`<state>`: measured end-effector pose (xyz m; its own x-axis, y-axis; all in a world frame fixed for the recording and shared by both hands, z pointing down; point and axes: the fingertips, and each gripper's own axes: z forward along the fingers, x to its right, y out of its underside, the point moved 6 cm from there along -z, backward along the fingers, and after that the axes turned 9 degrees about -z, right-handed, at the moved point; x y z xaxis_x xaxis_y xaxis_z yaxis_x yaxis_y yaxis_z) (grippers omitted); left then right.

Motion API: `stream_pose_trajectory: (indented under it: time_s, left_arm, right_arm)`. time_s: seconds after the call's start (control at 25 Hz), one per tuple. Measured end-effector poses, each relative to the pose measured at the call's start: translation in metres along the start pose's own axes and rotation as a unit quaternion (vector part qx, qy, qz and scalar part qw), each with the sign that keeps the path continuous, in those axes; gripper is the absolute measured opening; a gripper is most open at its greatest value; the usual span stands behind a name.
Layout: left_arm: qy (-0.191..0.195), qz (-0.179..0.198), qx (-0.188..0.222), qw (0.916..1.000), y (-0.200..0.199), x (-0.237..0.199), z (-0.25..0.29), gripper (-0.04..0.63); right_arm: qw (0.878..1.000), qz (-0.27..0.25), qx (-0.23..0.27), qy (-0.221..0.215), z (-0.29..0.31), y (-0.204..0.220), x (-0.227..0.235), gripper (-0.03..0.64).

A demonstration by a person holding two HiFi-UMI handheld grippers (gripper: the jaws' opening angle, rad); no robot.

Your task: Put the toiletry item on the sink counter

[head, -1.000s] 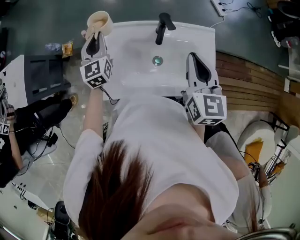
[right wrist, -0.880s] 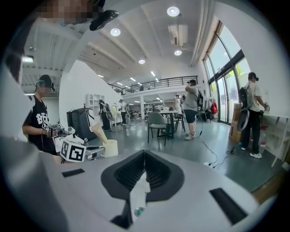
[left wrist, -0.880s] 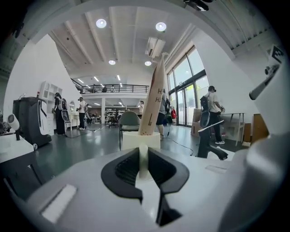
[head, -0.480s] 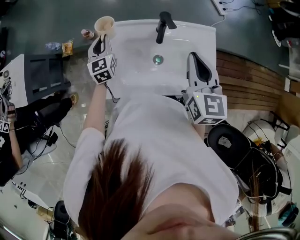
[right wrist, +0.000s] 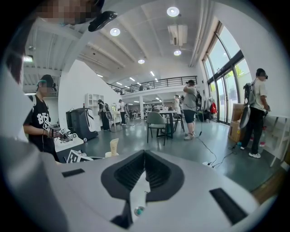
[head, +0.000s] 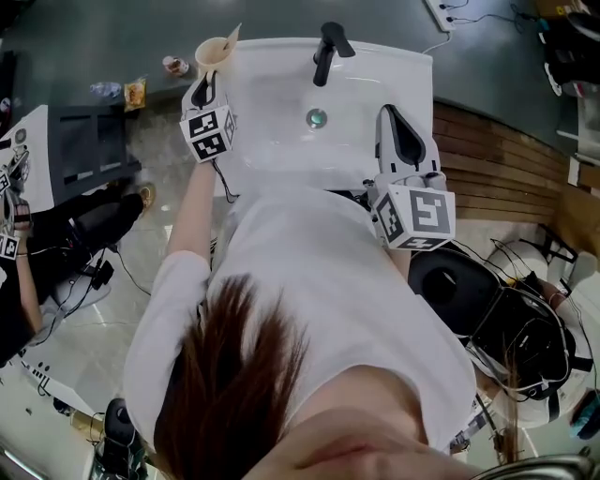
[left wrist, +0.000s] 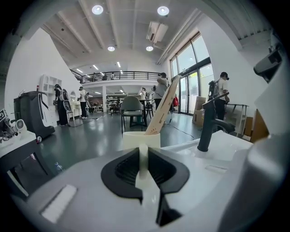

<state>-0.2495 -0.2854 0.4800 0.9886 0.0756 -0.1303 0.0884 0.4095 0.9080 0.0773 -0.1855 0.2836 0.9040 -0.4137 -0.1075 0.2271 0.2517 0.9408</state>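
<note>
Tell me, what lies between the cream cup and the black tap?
Only bare white sink rim lies between the cup and the tap. The head view shows this from above, and the left gripper view agrees.

Bright, even light all round: the round ceiling lamps [left wrist: 97,9] flare pure white high above the sink [head: 272,141], and the tall windows [left wrist: 192,68] beyond it wash out pale. In the head view the sink itself glows, nearly blown out, while the floor [head: 122,309] left of it runs greyer with a glossy sheen. Both gripper views bow hard and fall to black at the corners. The cup [left wrist: 131,139] at the sink's left reads sharp. Everything nearest the lens goes soft.
</note>
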Motion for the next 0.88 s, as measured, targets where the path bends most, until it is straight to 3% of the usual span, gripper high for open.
stream_pose_trajectory:
  time_s: [0.36, 0.88]
  left_arm:
    - [-0.002, -0.002, -0.005, 1.0000, 0.007, 0.001, -0.001, 0.048]
    - [-0.015, 0.002, -0.057, 0.9983, 0.021, -0.003, -0.009, 0.051]
  right_arm:
    - [1.000, 0.001, -0.001, -0.007, 0.002, -0.001, -0.003, 0.011]
    - [1.000, -0.001, 0.004, -0.009, -0.003, -0.004, -0.007, 0.011]
